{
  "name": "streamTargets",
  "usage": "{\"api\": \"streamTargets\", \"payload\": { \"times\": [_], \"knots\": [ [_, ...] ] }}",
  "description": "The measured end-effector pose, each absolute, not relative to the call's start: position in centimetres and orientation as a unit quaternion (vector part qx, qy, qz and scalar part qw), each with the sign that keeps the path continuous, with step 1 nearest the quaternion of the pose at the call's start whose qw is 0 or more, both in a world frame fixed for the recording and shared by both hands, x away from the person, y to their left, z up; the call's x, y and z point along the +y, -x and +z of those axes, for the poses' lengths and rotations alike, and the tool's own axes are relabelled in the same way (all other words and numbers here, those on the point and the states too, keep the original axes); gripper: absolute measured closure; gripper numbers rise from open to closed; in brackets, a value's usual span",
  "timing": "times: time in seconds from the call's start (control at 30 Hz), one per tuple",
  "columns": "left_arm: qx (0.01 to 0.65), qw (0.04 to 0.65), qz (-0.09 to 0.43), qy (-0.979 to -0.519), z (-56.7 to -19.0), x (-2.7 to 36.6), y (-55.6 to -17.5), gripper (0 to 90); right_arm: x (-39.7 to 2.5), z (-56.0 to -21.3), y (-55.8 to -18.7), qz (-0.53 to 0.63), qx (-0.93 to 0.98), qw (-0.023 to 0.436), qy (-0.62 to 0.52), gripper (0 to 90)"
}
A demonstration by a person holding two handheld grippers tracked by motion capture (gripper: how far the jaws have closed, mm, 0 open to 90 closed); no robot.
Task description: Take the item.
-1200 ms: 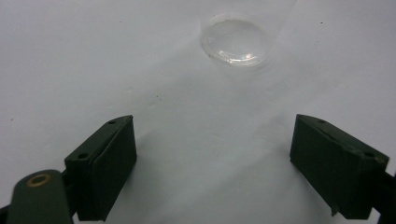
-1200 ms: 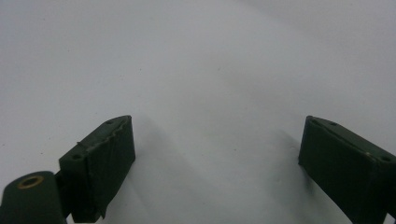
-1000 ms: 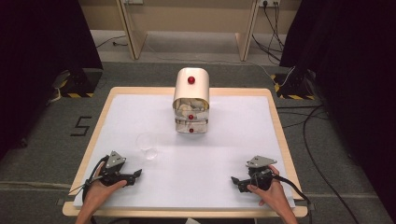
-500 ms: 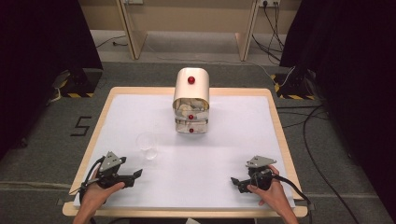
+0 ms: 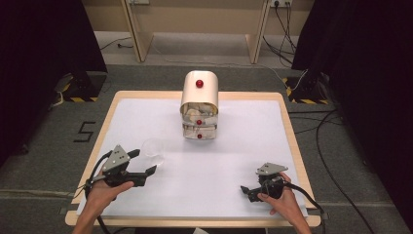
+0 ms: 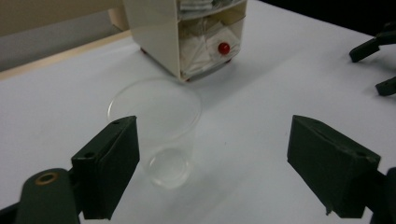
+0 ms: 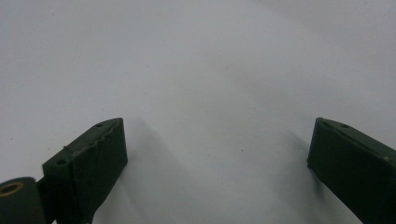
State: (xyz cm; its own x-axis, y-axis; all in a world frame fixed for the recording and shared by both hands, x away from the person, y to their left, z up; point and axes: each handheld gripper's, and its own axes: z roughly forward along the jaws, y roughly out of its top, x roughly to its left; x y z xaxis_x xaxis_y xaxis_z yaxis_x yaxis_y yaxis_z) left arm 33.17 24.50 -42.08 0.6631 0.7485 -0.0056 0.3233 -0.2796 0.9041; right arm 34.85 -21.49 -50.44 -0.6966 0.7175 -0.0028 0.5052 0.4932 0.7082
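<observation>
A clear plastic cup (image 5: 153,148) stands upright and empty on the white table (image 5: 234,146), left of centre. My left gripper (image 5: 143,162) is open just short of it, jaws pointing at the cup. In the left gripper view the cup (image 6: 159,133) stands close ahead of the left jaw, outside the gap, and my left gripper (image 6: 219,163) holds nothing. My right gripper (image 5: 246,191) rests open near the front right edge, jaws pointing left. In the right gripper view, my right gripper (image 7: 215,158) has bare table between its jaws.
A cream drawer cabinet (image 5: 199,105) with a rounded top and red knobs stands at the back centre; its clear drawers (image 6: 210,42) hold white packets. The table has a wooden rim (image 5: 297,146). Cables trail on the floor at the right.
My left gripper has moved forward and a little right, closer to the cup. The right gripper and the cup have stayed in place.
</observation>
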Motion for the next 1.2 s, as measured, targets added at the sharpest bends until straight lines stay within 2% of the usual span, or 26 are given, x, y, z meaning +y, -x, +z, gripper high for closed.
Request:
{"api": "streamTargets", "payload": {
  "times": [0.4, 1.1, 1.2],
  "knots": [
    [0.292, 0.501, 0.228, -0.782, -39.0, 19.4, -36.0, 18.0, -21.4, -50.4, -34.8, 0.352, 0.852, 0.149, -0.358, 4.5],
    [0.288, 0.512, 0.230, -0.776, -37.2, 14.6, -41.4, 26.0, -21.4, -50.5, -34.9, 0.350, 0.853, 0.149, -0.356, 3.4],
    [0.286, 0.496, 0.238, -0.784, -36.9, 13.4, -42.6, 28.5, -21.3, -50.5, -34.9, 0.350, 0.854, 0.149, -0.355, 3.1]
  ]
}}
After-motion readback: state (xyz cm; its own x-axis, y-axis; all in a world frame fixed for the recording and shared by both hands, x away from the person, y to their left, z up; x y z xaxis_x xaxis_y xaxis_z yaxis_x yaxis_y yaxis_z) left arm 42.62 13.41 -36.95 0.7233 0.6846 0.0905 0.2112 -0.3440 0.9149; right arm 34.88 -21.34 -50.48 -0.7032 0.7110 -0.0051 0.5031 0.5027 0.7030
